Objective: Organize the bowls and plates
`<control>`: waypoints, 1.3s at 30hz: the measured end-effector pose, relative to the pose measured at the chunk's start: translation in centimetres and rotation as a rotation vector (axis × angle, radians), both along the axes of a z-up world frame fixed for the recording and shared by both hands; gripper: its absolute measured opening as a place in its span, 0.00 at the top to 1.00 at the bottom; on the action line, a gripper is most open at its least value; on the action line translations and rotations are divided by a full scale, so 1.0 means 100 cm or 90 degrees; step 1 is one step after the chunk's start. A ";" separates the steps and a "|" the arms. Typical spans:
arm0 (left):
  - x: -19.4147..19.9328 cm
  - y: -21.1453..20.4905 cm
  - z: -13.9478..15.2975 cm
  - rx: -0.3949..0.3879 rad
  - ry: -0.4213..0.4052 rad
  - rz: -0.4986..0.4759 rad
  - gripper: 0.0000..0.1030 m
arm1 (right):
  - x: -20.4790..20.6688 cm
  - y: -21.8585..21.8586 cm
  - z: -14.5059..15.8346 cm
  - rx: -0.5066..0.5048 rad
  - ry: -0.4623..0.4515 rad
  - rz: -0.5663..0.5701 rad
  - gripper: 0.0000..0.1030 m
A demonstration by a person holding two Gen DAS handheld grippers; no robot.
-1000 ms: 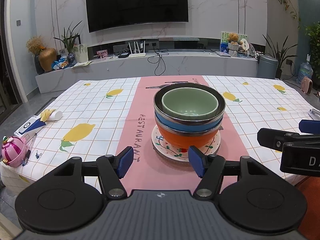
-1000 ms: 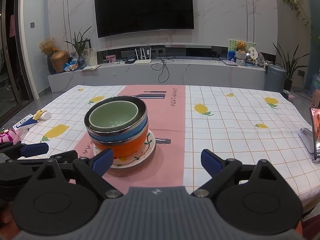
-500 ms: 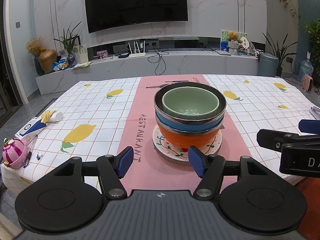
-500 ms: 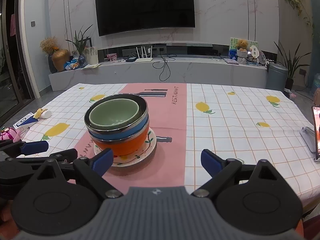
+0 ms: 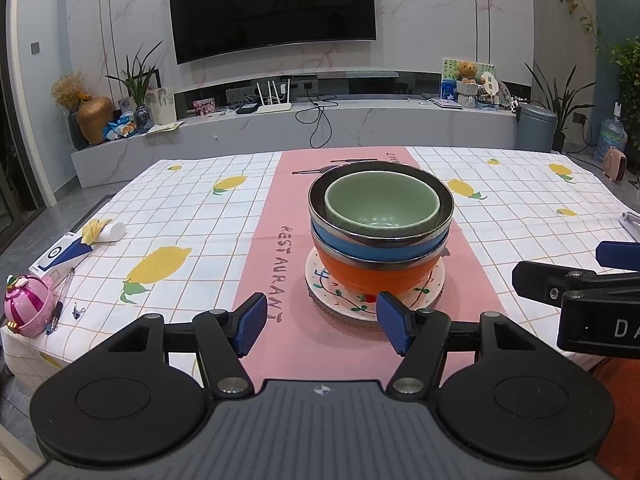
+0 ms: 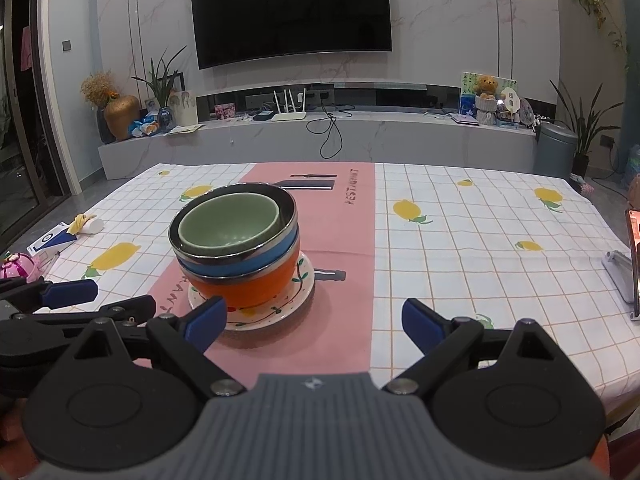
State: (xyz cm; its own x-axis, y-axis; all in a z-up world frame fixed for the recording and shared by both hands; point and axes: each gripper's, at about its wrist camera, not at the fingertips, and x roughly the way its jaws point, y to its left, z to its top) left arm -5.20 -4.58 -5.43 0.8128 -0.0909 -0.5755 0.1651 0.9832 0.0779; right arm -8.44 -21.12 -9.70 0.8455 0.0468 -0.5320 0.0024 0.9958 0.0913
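On the pink strip in the middle of the tabletop (image 5: 180, 216), nothing has changed: the pale green bowl (image 5: 382, 200) sits in the blue bowl (image 5: 376, 246), in the orange bowl (image 5: 372, 276), on the white flowered plate (image 5: 432, 284), all as before. So the stacking looks done. Left tongs (image 5: 322, 322) and right tongs (image 6: 308, 320) both stay wide and empty, near it. Nothing blocks them; a pink round toy (image 5: 26, 306) sits far left.

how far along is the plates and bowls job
It looks done or nearly so: the green bowl sits inside the blue bowl, which nests in the orange bowl, all stacked on the patterned plate on the pink runner. Nothing is in hand: the left tool and right tool are open and empty, short of the stack. No loose dishes remain in view.
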 end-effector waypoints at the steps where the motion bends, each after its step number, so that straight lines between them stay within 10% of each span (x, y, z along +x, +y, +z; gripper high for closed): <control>1: 0.000 0.000 0.000 0.000 -0.001 -0.001 0.28 | 0.000 0.000 0.000 0.000 0.001 0.000 0.10; 39: 0.008 0.001 -0.008 -0.001 0.033 -0.001 0.28 | 0.011 -0.004 -0.015 0.021 0.037 -0.007 0.10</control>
State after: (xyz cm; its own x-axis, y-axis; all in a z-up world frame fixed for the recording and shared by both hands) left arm -4.36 -4.53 -6.20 0.7814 -0.0930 -0.6171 0.1703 0.9831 0.0676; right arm -7.33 -21.51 -11.18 0.8141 0.0554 -0.5781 0.0199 0.9922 0.1230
